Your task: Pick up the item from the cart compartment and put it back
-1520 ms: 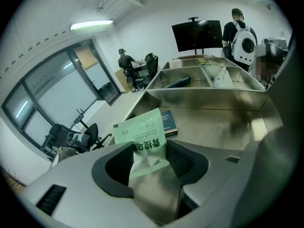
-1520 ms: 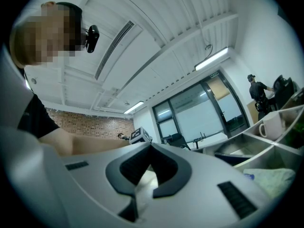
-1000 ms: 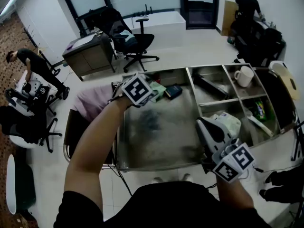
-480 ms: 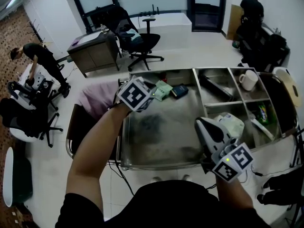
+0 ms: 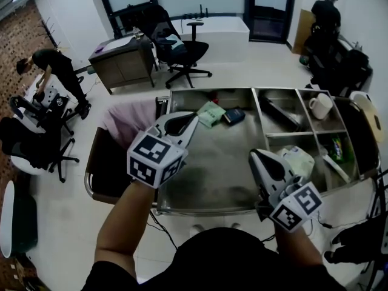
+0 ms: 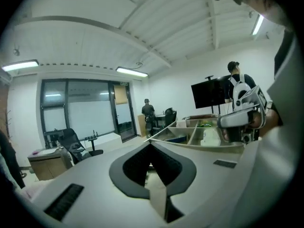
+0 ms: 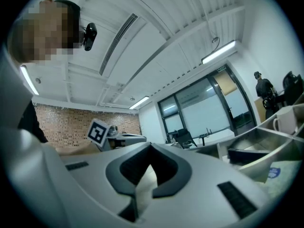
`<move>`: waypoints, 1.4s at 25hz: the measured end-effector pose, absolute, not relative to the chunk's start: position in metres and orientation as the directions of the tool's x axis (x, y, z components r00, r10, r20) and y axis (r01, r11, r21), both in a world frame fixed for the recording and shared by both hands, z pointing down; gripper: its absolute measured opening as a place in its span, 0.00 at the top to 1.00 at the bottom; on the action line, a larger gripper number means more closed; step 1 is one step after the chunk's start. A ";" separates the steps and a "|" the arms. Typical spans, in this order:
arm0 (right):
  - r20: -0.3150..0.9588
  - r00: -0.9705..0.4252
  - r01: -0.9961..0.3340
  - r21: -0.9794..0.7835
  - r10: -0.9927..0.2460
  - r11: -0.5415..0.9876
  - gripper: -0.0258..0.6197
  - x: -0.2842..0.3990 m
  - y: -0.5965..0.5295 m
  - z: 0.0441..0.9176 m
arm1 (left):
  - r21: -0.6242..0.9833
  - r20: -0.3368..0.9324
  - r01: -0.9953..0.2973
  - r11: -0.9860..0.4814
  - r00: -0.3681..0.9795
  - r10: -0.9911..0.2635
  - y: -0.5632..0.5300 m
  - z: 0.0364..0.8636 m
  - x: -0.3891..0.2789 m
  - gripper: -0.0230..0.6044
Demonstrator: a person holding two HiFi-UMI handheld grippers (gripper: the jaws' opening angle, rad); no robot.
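left tongs (image 5: 194,118): closed, empty, over cart (image 5: 209,205) left side
right tongs (image 5: 253,154): closed, empty, near front rim

Silver-grey steel cart (image 5: 224,162); white mug (image 5: 320,106) upper right; pale green packet (image 5: 210,114); dark blue pouch (image 5: 233,116); pink cloth (image 5: 124,123) left.

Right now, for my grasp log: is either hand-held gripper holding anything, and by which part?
Nothing held: the left hand-held gripper and right hand-held gripper are shut, empty.

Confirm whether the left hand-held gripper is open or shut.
Shut: in its own view the left hand-held gripper shows its jaws meeting, with nothing between them.
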State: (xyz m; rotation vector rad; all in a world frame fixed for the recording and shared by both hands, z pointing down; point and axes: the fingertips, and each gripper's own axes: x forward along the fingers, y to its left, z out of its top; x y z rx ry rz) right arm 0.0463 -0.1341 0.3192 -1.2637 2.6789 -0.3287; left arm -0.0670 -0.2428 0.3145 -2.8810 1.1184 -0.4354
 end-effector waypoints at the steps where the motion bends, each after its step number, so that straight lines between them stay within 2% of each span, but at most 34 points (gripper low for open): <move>1: -0.049 -0.631 -0.739 -0.267 -0.775 0.618 0.93 0.046 -0.135 0.319 | -0.095 0.221 -0.663 -0.743 0.714 -0.665 -0.232 0.312 -0.069 0.96; 9: -0.054 -0.645 -0.725 -0.272 -0.762 0.633 0.93 0.037 -0.135 0.315 | 0.042 -0.016 -0.705 -0.708 0.708 -0.706 -0.164 0.288 -0.084 0.96; 16: -0.073 -0.667 -0.706 -0.256 -0.741 0.661 0.93 0.028 -0.127 0.307 | 0.071 -0.105 -0.762 -0.644 0.636 -0.764 -0.130 0.293 -0.104 0.96; 21: -0.054 -0.660 -0.719 -0.246 -0.750 0.650 0.93 0.030 -0.125 0.316 | 0.111 -0.073 -0.757 -0.644 0.640 -0.765 -0.113 0.319 -0.102 0.96; 35: -0.034 -0.639 -0.741 -0.238 -0.768 0.628 0.93 0.035 -0.117 0.326 | 0.065 -0.082 -0.746 -0.662 0.658 -0.749 -0.110 0.319 -0.086 0.96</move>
